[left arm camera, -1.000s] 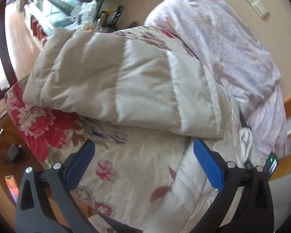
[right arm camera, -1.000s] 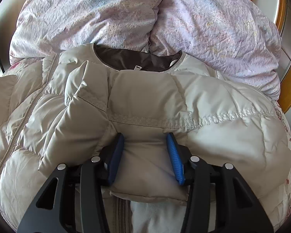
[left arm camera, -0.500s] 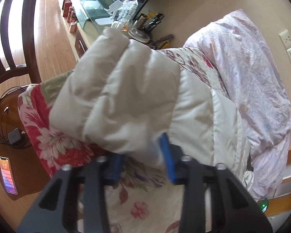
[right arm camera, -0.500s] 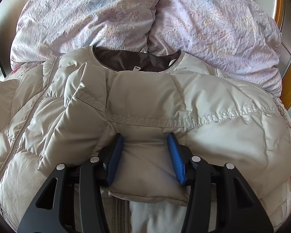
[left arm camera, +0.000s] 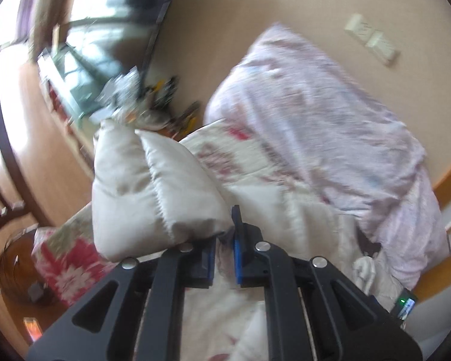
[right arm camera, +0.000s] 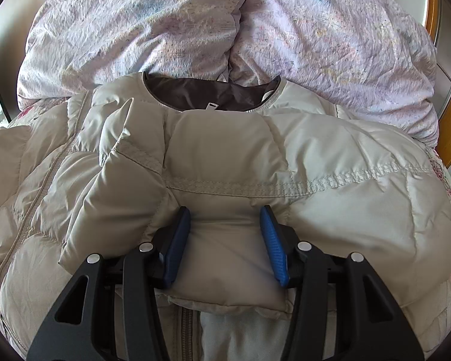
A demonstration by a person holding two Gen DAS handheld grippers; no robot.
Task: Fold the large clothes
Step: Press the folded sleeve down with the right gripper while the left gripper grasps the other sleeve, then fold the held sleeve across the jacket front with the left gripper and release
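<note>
A beige puffer jacket lies face up on the bed, its brown collar lining toward the pillows. One sleeve is folded across the chest, and my right gripper is shut on it near the cuff, the blue pads pressing both sides. In the blurred left wrist view, the other sleeve is lifted off the bed, bunched and upright. My left gripper is shut on its lower edge, with fabric pinched between the nearly touching pads.
A crumpled pink duvet is heaped behind the jacket against the wall. A floral bedspread covers the bed. Beside the bed are a dark wooden chair, a phone and a cluttered glass cabinet.
My left gripper went from wide open above the bedspread to shut on the sleeve, then rose with it. The right gripper and its sleeve stayed still.
</note>
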